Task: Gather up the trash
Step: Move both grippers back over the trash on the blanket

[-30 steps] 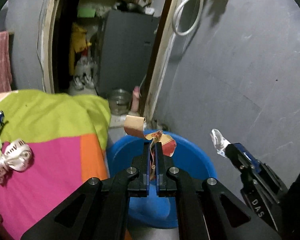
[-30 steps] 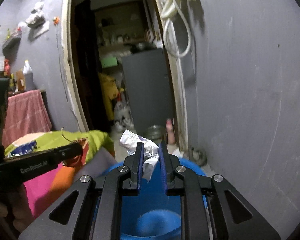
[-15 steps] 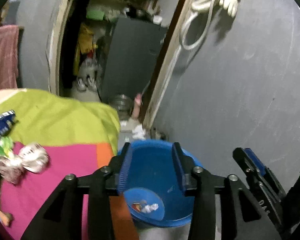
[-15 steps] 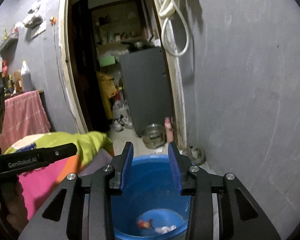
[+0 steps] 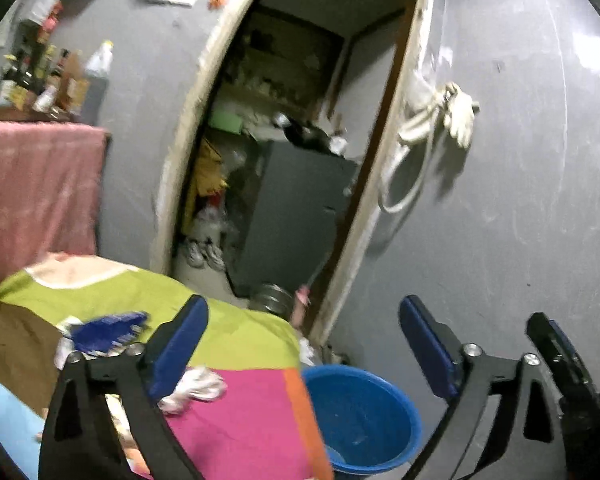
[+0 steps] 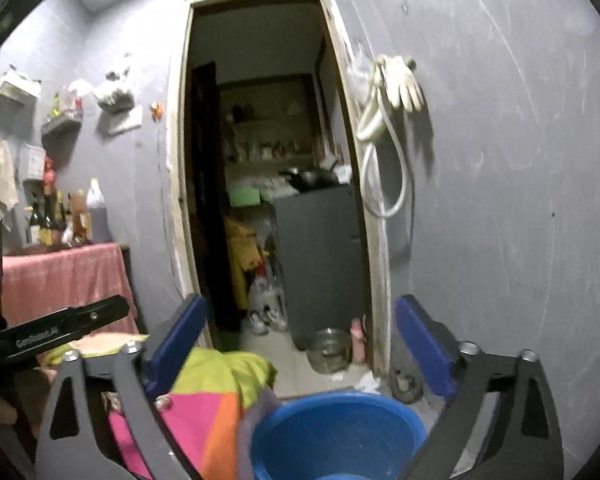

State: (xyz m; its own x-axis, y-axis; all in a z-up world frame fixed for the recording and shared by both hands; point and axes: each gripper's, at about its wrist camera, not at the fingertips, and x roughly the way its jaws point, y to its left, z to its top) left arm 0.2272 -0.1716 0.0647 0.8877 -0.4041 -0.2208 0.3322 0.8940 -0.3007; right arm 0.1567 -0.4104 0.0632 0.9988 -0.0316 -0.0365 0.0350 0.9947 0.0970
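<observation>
The left tongs [image 6: 60, 330], seen from the right wrist, carry white lettering reading roughly "GenRobot.AI".

Left gripper [image 5: 302, 348], black angular frame, blue pads, silver screws, right gripper [image 6: 300, 344] alike, white "GenRobot.AI" lettering on left gripper's side

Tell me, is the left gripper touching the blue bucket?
Apart. In the left wrist view the left gripper stands wide open and empty, with the blue bucket lower down between its fingers and grey wall showing all around the right finger.
</observation>
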